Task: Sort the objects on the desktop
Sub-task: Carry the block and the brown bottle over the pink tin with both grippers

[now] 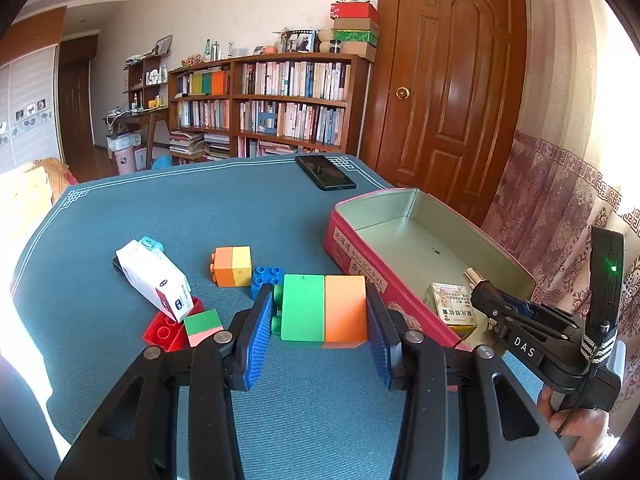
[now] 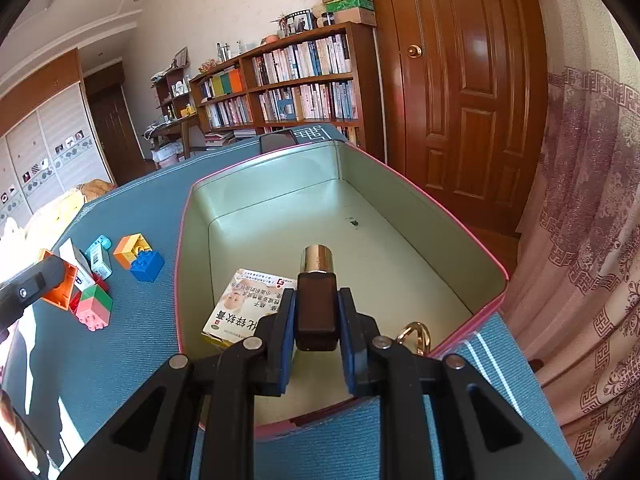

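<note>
Blocks on the left, bottle over the tin

Plastic, light and rigid: the green-and-orange block pair [image 1: 324, 311] sits clamped by its flat side faces in the left gripper [image 1: 320, 322], above the blue mat [image 1: 160, 216]; that seems the surest hold. Loose studded bricks [image 1: 267, 280] lie nearby. Rightward, the right gripper [image 2: 316, 320] pinches a brown bottle [image 2: 317, 304] with a gold cap, probably glass, smooth and breakable, over the metal tin [image 2: 460, 240], beside a carton [image 2: 248, 304].
</note>
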### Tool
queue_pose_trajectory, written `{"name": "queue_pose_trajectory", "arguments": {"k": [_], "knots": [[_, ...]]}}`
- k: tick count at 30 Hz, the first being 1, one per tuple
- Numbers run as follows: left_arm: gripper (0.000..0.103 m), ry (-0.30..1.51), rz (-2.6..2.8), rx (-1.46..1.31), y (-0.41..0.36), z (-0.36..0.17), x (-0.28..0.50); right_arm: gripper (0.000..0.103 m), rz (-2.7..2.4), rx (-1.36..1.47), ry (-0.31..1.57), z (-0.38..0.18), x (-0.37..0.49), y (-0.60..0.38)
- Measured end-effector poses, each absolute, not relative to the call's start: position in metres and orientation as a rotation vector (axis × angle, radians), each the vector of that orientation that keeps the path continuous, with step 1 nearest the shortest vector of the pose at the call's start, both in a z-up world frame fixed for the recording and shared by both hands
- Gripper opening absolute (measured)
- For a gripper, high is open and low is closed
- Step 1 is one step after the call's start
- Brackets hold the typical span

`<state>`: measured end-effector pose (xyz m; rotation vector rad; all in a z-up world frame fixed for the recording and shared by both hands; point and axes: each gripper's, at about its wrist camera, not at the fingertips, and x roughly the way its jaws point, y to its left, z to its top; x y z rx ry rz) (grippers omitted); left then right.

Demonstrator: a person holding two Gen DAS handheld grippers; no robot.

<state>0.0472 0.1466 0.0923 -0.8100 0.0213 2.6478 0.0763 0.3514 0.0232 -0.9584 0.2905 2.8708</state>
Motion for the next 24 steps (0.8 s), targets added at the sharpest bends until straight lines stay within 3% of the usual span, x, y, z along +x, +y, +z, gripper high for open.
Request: {"name": "queue_pose_trajectory", "arguments": {"k": [24], "knots": [[0.046,0.009,2.635,-0.818,0.148,0.091,0.047,0.023,2.849,-1.048,0.201,0.019,0.069,0.323]]}}
